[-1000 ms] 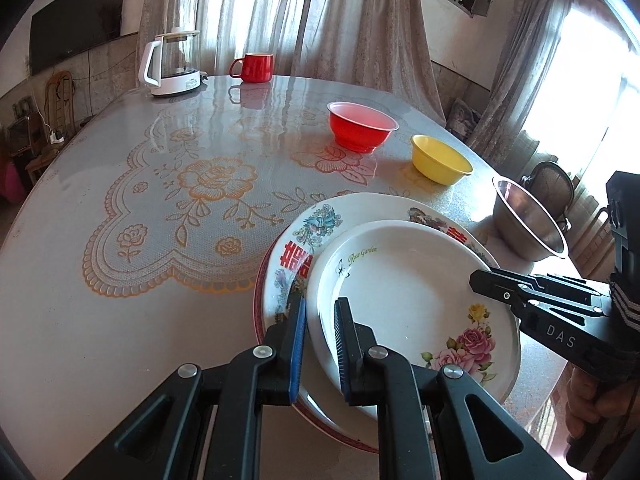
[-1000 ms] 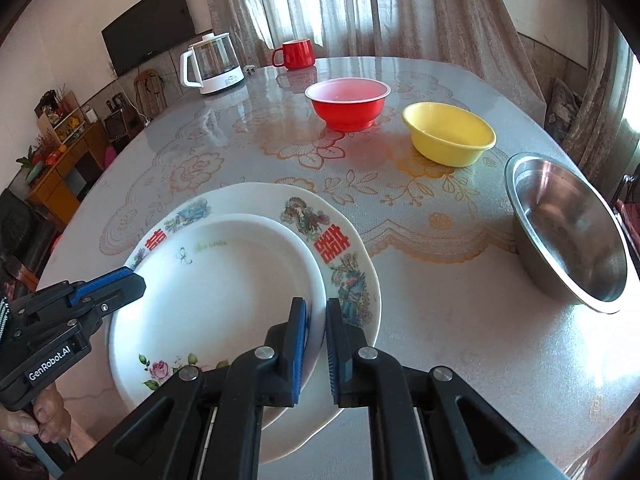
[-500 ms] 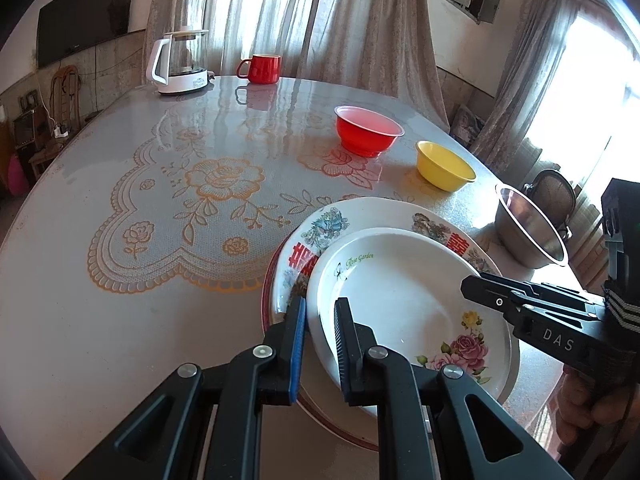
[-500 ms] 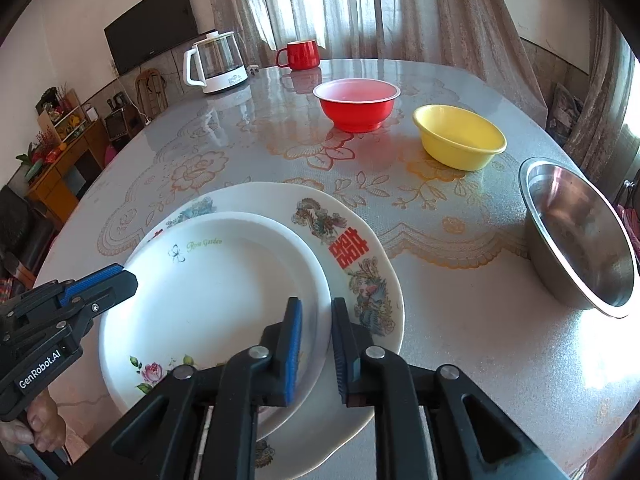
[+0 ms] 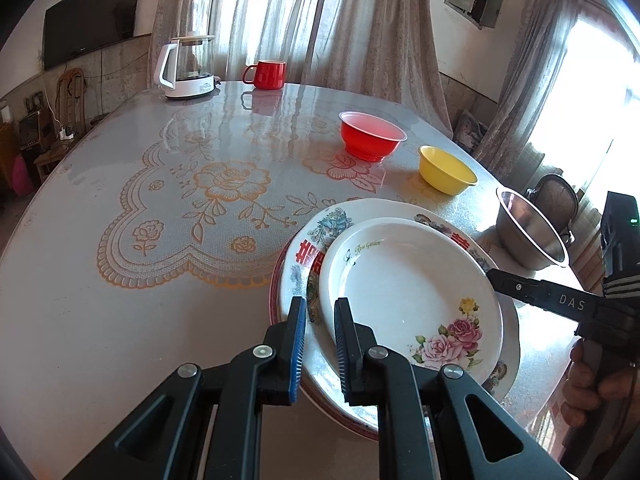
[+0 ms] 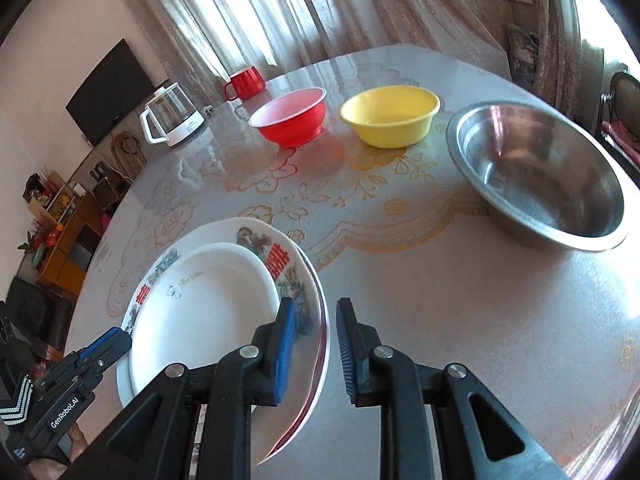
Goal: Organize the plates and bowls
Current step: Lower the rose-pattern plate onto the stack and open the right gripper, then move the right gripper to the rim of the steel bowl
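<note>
A stack of round glazed plates sits at the near edge of the glossy table, directly ahead of both tools. The small plate on top is white with pink roses; the wider plate beneath carries red characters and painted scenes, and a red-rimmed plate under those shows only as a thin edge.

The left gripper is clamped on the stack's near rim, its ribbed blue pads on either side of the plates. The right gripper has its jaws slightly parted and straddling the opposite rim of the stack; whether its pads press the rim is hard to tell.

Beyond the right gripper stand a translucent red bowl, a matte yellow bowl and, to its right, a shiny steel bowl. A hand is partly cut off at the frame edge.
</note>
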Demonstrator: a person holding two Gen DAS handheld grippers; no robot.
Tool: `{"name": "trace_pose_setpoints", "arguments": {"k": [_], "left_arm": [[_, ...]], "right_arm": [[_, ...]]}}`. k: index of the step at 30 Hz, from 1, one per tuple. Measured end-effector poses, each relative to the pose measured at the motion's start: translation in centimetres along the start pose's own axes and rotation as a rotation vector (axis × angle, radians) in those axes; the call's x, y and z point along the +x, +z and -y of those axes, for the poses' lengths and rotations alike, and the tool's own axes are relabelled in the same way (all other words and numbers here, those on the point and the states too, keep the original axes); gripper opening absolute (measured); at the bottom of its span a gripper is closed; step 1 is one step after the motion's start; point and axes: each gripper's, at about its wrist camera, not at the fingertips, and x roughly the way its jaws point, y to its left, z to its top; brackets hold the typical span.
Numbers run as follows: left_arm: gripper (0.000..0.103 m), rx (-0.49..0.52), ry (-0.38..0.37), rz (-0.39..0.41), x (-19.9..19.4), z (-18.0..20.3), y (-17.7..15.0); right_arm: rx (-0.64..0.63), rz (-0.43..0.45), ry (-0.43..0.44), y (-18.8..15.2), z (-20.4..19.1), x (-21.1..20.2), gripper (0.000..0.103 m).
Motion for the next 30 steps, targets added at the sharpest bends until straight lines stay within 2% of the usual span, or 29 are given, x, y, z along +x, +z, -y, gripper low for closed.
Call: {"name": "trace_pose_setpoints", "arguments": {"k": [5,11,17,20,23,24,26,27,28,30], "left_arm": [[0.015,-0.011,0.006,0.009,-0.3,-0.3,-0.2],[0.015,-0.014,0.014,0.003,-0.2,-0.2,-0.6],[0.015,-0.003,0.017,0.003,-0.4,-0.3,-0.7],[0.016,-0.034,0.042,0.029,-0.9,-0.8,-0.7],[0.021,-0.079,0.064,0.063,-1.6,-1.7,-0.6],[0.022,-0.105,0.07,0.069,-1.8,-2.1,-0.5],[0.026,-0.148,0.079,0.088,-2.2,-3.0,-0.4],[0.033,-0.159,0.088,0.085,-2.1,-3.3,-0.3],[0.036,-0.167,0.091,0.073,-1.9,-3.6,-0.2],[0.036,-0.182,0.075,0.044,-1.2,-3.9,-0.2]], "right_arm": [[-0.114,0.039,-0.08,-0.6,-2.0,-0.1,0.014],[-0.149,0.018,-0.052,-0.7,-2.7,0.3,0.014],[-0.092,-0.005,-0.027,-0.5,-2.4,0.7,0.017],[-0.071,0.002,-0.032,-0.5,-2.0,0.2,0.02],[-0.056,0.018,-0.026,-0.5,-1.7,-0.3,0.022],[-0.058,0.025,-0.05,-0.5,-1.6,-0.4,0.03],[-0.034,0.036,-0.047,-0.4,-1.1,-0.6,0.032],[-0.015,0.033,-0.029,-0.4,-0.8,-0.6,0.032],[0.001,0.024,-0.018,-0.3,-0.6,-0.5,0.034],[0.021,0.005,0.009,-0.3,-0.3,-0.1,0.036]]}}
